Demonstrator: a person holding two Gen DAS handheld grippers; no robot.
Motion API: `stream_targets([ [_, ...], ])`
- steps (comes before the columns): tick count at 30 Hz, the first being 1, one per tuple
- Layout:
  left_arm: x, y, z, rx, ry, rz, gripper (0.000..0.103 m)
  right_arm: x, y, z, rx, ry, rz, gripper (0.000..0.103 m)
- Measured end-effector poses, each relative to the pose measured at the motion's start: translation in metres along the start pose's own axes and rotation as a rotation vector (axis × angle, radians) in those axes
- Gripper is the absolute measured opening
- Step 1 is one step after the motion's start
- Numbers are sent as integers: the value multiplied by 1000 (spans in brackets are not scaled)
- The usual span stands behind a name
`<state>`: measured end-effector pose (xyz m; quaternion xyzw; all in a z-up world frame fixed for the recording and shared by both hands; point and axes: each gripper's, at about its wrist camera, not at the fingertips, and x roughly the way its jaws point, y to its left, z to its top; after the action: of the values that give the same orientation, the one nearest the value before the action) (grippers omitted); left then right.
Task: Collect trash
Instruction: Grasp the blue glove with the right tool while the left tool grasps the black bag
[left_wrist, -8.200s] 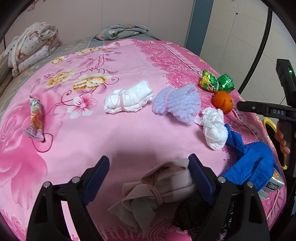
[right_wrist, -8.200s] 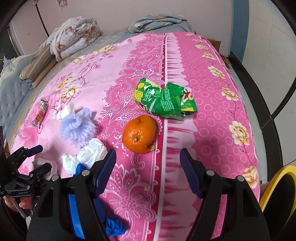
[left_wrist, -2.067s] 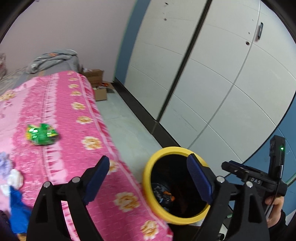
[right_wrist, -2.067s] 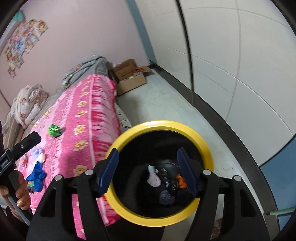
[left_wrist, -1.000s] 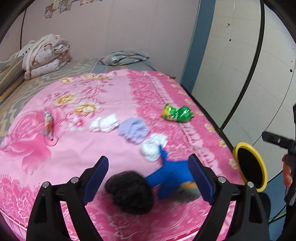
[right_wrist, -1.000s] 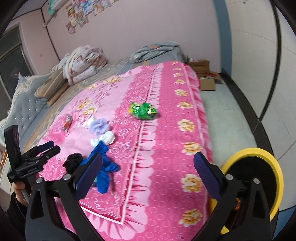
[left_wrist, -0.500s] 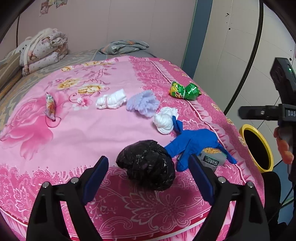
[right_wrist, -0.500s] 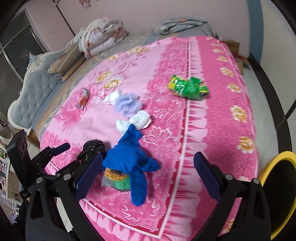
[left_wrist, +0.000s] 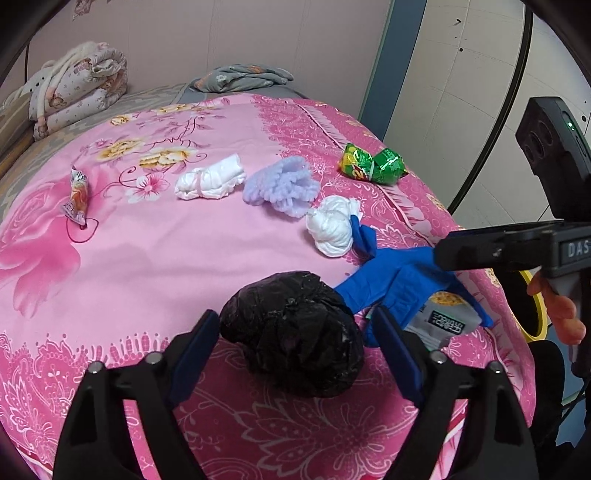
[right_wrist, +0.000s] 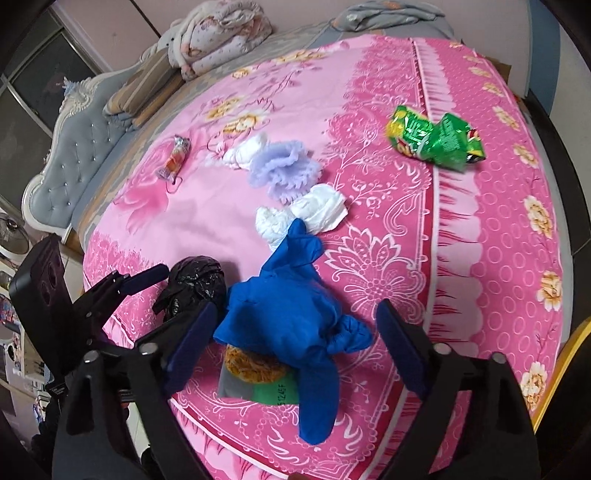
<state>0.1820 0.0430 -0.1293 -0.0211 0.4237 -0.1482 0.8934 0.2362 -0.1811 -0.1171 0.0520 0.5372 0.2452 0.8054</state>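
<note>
While both grippers point down at the bed: each has its jaws apart and closing in.
Left gripper (left_wrist: 295, 347): holds nothing; its blue pads sit on each side of the black bag, and do not seem to press it yet.
Black bag (left_wrist: 295, 332): a crumpled ball near the front edge of the bed, between the left jaws.
Right gripper (right_wrist: 291, 339): holds nothing; the blue glove lies between its jaws, and the pads are not touching it.
Blue glove (right_wrist: 291, 314): lies flat just right of the black bag, with one finger reaching toward the front edge.
Snack pack (right_wrist: 255, 376): grey and green, half under the blue glove, close to the front edge.
White wad (right_wrist: 303, 214): touching the far tip of the blue glove.
Purple puff (right_wrist: 284, 166): just behind the white wad.
White roll (left_wrist: 210, 181): left of the purple puff, a bit apart from it.
Green bag (right_wrist: 436, 140): crumpled, well off to the right on the dark pink stripe.
Candy wrapper (left_wrist: 78, 195): far left on the bed, well apart from the rest.
Bed (left_wrist: 147, 251): has a pink flower cover; all the trash lies on it.
Yellow bin (left_wrist: 532, 325): only a bit of its rim shows, past the right side of the bed.
Hand (left_wrist: 561, 310): holds the right gripper's handle, seen at the right edge of the left view.
Folded quilt (left_wrist: 74, 85): at the far end of the bed, by the wall.
</note>
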Motion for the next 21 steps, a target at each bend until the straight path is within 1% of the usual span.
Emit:
stream_targets([
  [2,4,1,-1,1,10,-6,71,7,0,1,0,19,10,77],
  [4,8,1,-3,5,18,-8,62,13,0,1,-1,36,14,73],
  [6,11,2,-4,3,24,-16,58,18,0,0,1,49,10,69],
  [10,14,1,-4,13,24,-21,50,26,-3,-1,10,72,22,54],
  [12,14,0,-5,18,24,-24,48,29,-4,-2,13,78,20,41],
  [13,14,-1,-5,19,24,-26,47,30,-5,-2,15,81,21,39],
  [15,13,0,-5,19,21,-28,45,31,-7,-3,22,80,25,30],
  [16,12,1,-5,14,20,-33,44,31,-7,-3,27,77,25,28],
  [18,11,2,-5,7,20,-39,43,28,-9,-4,32,65,20,21],
  [21,9,4,-4,-2,21,-45,42,24,-8,-4,24,47,6,16],
])
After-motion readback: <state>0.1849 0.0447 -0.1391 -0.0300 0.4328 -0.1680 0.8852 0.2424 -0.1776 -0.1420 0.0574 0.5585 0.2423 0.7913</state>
